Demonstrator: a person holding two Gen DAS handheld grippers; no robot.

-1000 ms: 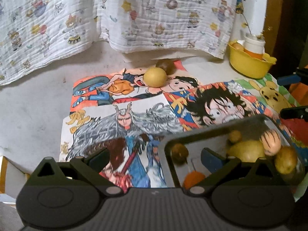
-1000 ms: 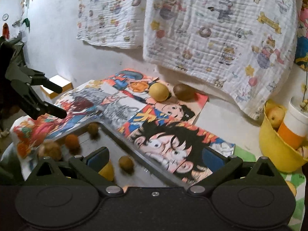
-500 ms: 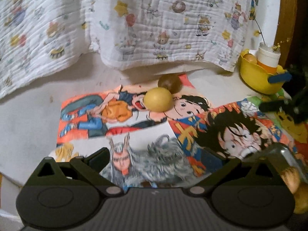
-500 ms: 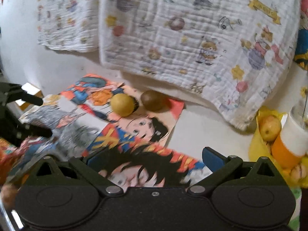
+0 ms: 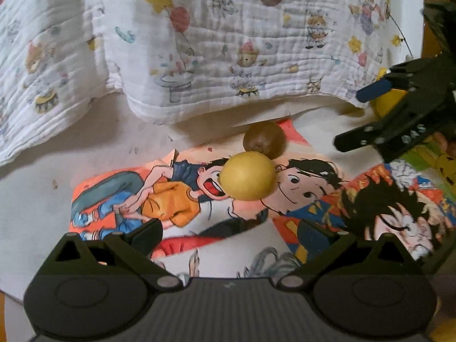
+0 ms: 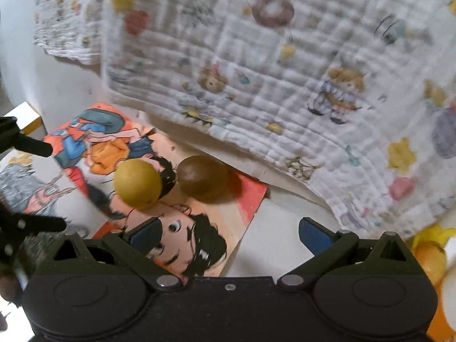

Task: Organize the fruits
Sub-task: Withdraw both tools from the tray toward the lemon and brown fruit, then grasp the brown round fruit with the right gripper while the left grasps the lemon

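Both grippers spread, holding nothing. Left gripper (image 5: 229, 235) faces yellow fruit (image 5: 247, 175) on cartoon poster (image 5: 119, 196), brown fruit (image 5: 263, 140) touching just behind it. Right gripper (image 6: 230, 232) near the same pair (image 6: 137, 184) (image 6: 203, 178), printed blanket (image 6: 285, 71) hanging behind.

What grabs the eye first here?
Two round fruits sit side by side on the bright cartoon posters: a yellow fruit in front and a brown fruit just behind it, near the hanging printed blanket. Both tongs are open and empty, the left tongs facing the yellow fruit, the right tongs nearer the brown one.
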